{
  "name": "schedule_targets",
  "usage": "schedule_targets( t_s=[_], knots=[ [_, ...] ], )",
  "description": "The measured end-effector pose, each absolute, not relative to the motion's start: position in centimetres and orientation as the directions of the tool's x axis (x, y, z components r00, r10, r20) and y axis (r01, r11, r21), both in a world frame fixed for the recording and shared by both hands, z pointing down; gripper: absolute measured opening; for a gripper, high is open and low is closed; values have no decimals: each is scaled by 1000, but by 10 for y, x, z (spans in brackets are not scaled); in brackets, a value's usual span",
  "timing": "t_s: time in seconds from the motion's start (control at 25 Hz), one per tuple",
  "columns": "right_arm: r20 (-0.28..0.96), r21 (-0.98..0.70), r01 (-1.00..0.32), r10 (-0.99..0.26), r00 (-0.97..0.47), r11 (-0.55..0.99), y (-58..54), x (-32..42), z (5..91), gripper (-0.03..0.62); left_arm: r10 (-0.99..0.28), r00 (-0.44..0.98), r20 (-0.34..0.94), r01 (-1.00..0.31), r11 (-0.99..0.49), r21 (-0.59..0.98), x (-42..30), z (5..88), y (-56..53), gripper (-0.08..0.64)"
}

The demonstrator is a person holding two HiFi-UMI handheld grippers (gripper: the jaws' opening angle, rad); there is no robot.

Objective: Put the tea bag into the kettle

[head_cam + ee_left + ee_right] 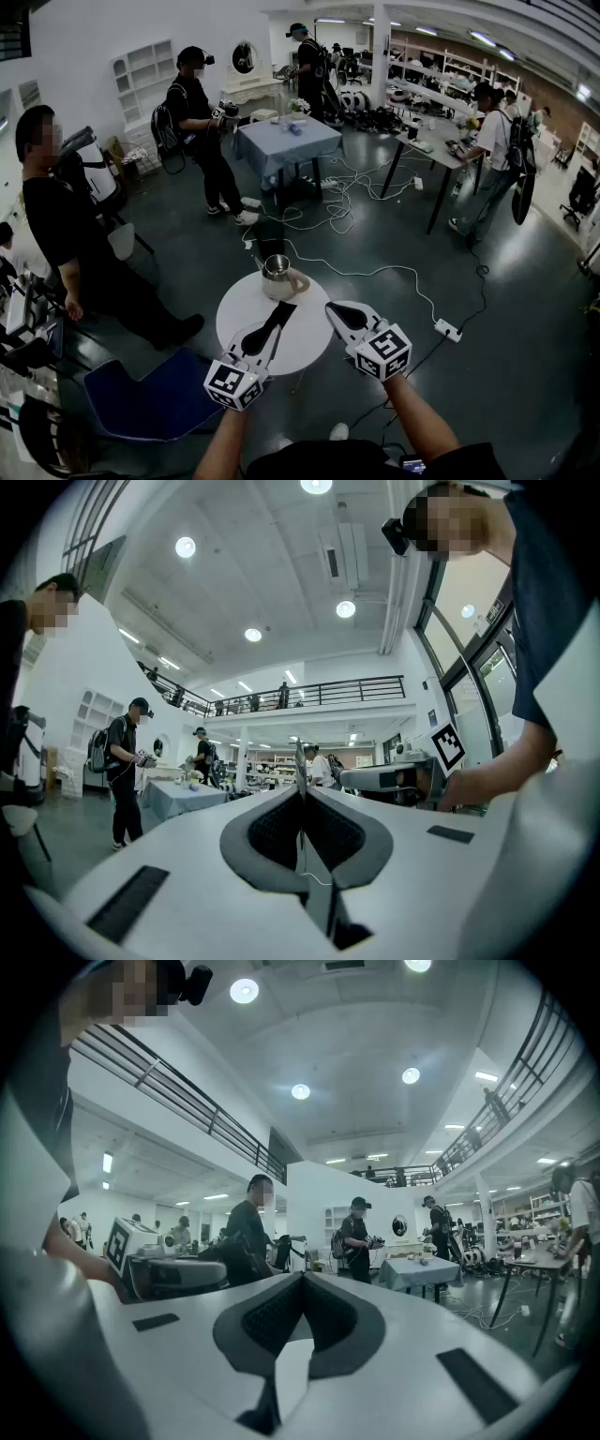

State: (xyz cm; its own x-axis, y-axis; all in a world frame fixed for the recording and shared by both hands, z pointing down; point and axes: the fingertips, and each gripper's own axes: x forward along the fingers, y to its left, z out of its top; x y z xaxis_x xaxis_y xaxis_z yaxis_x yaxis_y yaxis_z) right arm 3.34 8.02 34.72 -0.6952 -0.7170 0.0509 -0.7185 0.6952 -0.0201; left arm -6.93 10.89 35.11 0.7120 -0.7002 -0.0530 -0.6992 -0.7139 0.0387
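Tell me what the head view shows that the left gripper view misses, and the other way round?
Only the head view shows the round white table and the metal kettle standing on it. Only the left gripper view shows the ceiling lights and the left claw shut on a thin strip, probably the tea bag. Both show the right claw, the blue-clothed table and the person beside it.

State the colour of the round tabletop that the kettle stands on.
White; the round tabletop shows best in the head view, under the kettle.
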Motion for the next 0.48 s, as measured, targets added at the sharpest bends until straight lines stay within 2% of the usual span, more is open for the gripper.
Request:
schedule_targets(
  t_s=[0.48],
  knots=[
    [47, -47, -707, -706, -707, 705, 68, 41, 355, 17, -709, 704, -34, -708, -705, 41, -59, 358, 95, 17]
  ],
)
